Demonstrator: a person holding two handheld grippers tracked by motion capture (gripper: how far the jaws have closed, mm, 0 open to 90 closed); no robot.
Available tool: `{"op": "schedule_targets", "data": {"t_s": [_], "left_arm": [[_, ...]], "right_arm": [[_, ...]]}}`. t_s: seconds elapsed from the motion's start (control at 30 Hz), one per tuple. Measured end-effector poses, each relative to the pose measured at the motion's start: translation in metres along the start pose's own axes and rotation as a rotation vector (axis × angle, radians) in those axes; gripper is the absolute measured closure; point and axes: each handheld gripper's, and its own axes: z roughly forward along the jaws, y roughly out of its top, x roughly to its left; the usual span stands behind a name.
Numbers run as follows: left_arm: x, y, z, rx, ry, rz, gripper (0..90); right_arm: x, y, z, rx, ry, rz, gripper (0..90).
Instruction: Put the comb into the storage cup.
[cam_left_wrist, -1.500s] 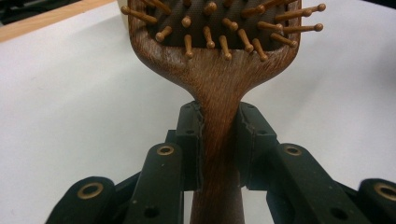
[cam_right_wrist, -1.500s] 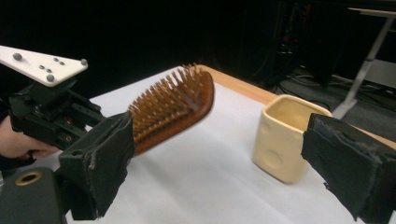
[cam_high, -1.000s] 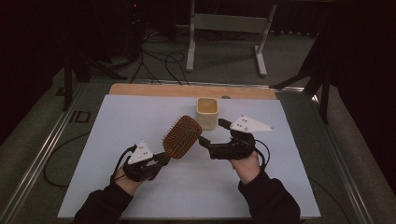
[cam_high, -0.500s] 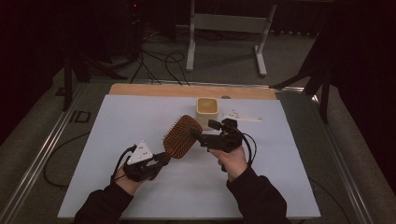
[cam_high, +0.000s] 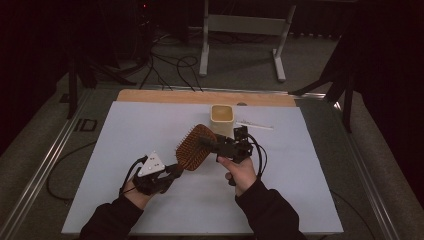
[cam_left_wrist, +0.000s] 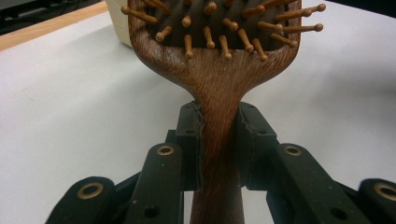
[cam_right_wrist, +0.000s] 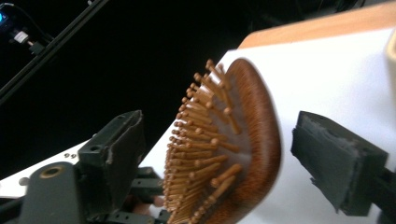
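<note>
L to R on the white mat: the left gripper sits low near the front edge, w/ a grey three-cornered plate on top carrying a few tiny dark marks, too small to read. Its jaws are pinched tight on the handle of the wooden hairbrush; in the left gripper view the pads press both sides of the brown handle, just below where it widens into the head. The brush rises at a slant up and to the right, off the mat, bristles w/ round wooden tips facing the person. No brand or lettering visible on the wood.

Next, the right gripper reaches across to the brush head. Its jaws have just been closing, w/ the head between them, but gaps remain on both sides: the bristle-side pad is close to the tips, the back-side pad stands clear of the wood. So spread, not gripping, though that view is blurred.

Behind it stands a cream square cup, unmarked. Right of the cup lies a thin white flat item, prob. w/ faint print, unreadable.
</note>
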Motion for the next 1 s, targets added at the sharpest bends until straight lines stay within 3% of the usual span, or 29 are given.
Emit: {"op": "schedule_targets", "data": {"t_s": [0.17, 0.3, 0.6, 1.0], "left_arm": [[0.0, 0.0, 0.0, 0.001, -0.012, 0.001, 74.0], [-0.001, 0.001, 0.0, -0.002, -0.012, 0.002, 74.0], [-0.001, 0.001, 0.001, -0.009, -0.022, -0.004, 74.0], [0.002, -0.001, 0.002, -0.007, -0.051, -0.014, 73.9]], "right_arm": [[0.002, -0.005, 0.01, 0.036, 0.026, 0.027, 24.5], [0.005, -0.008, 0.014, 0.05, 0.021, 0.028, 29.0], [0.003, -0.012, 0.018, 0.059, 0.012, 0.053, 38.9], [0.0, -0.013, 0.017, 0.054, 0.039, 0.07, 48.3]]}}
